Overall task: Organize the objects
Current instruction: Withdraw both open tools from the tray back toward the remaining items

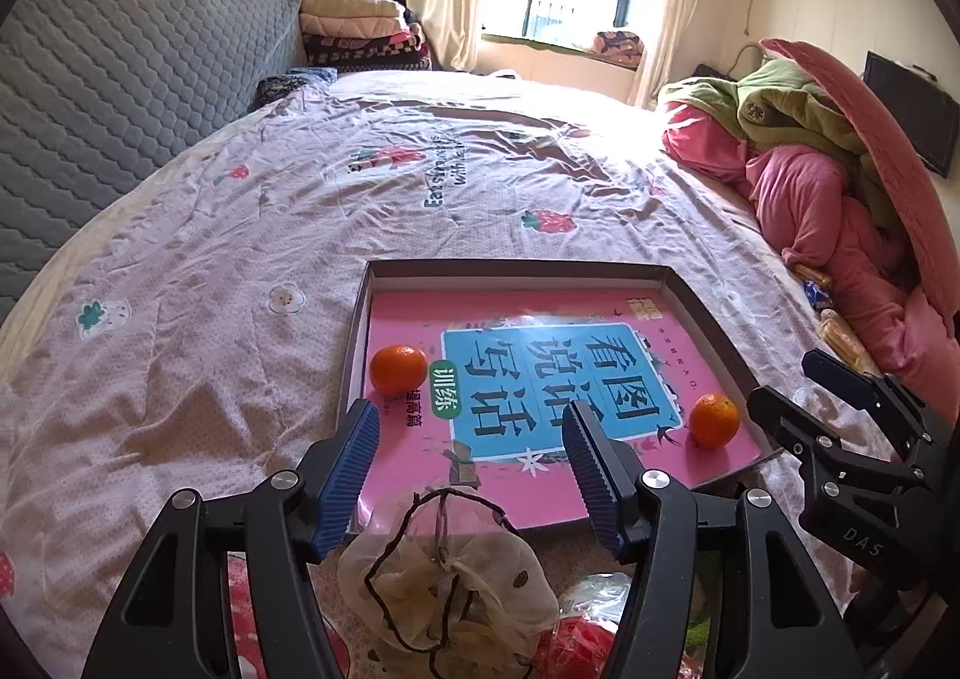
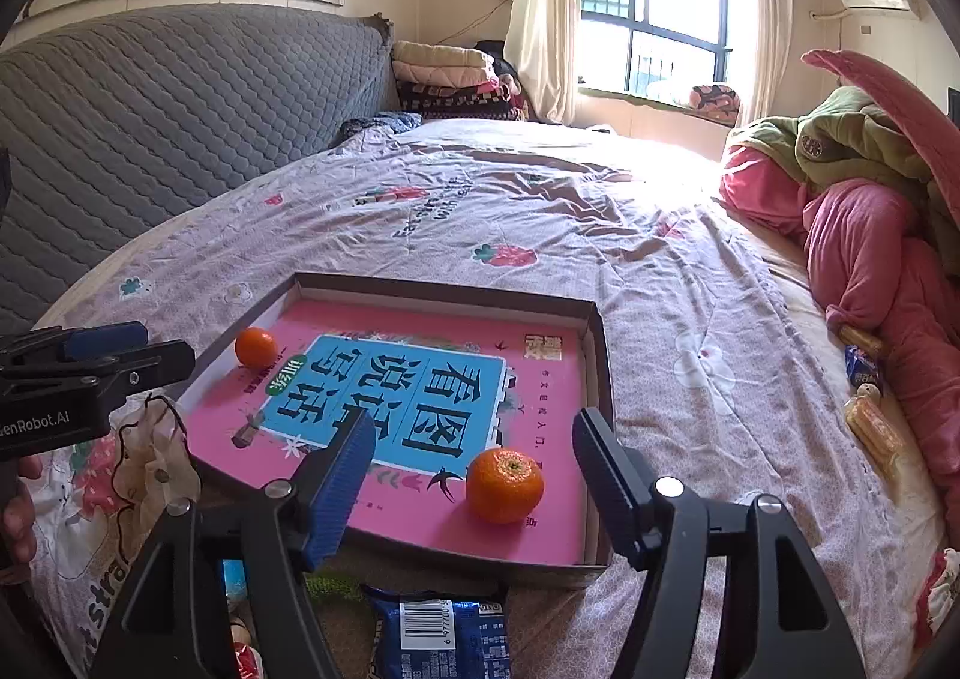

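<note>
Fingers on both grippers stand wide apart, nothing between the pads. Left gripper [image 1: 474,475] hangs over the near edge of a shallow cardboard tray [image 1: 708,313] on the bed [image 1: 240,271], w/ a pink workbook [image 1: 540,373] lying flat inside. Two mandarins sit on the book — left mandarin [image 1: 397,368] at approx 10 o'clock from the left gripper's tips, right mandarin [image 1: 713,419] at 2 o'clock. Right gripper [image 2: 474,463] frames the right mandarin just past its tips, not touching. A drawstring pouch [image 1: 444,589] lies at 6 o'clock of the tray; a blue snack packet [image 2: 438,640] lies beside it.
</note>
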A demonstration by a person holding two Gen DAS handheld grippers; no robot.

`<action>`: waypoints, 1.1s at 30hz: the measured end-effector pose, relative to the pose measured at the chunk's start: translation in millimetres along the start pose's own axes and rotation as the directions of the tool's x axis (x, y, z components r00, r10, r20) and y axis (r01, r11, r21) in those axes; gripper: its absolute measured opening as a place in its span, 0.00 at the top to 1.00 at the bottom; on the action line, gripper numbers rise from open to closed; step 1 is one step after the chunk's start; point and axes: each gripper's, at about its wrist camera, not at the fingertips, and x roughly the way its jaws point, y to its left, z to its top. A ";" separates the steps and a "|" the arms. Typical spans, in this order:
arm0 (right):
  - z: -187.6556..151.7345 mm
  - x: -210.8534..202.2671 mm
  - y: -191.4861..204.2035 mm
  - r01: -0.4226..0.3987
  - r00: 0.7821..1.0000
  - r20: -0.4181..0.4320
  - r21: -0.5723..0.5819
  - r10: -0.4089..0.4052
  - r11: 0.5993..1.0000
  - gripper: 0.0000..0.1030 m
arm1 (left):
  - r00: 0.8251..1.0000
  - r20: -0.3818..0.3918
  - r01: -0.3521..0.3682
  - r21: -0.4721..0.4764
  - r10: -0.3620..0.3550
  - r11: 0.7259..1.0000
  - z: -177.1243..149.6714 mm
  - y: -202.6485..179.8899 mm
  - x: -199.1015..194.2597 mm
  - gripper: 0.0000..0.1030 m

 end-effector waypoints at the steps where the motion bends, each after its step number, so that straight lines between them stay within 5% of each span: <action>1: 0.9 -3.5 0.1 0.001 1.000 0.010 0.001 -0.001 1.000 0.33 | 1.000 0.005 -0.001 0.000 0.001 1.000 -0.2 -0.4 -2.7 0.37; 33: -29.1 -67.1 20.8 -0.035 0.997 0.068 -0.022 0.036 0.999 0.23 | 1.000 -0.005 -0.030 0.018 0.030 0.999 -52.0 -0.1 -49.0 0.30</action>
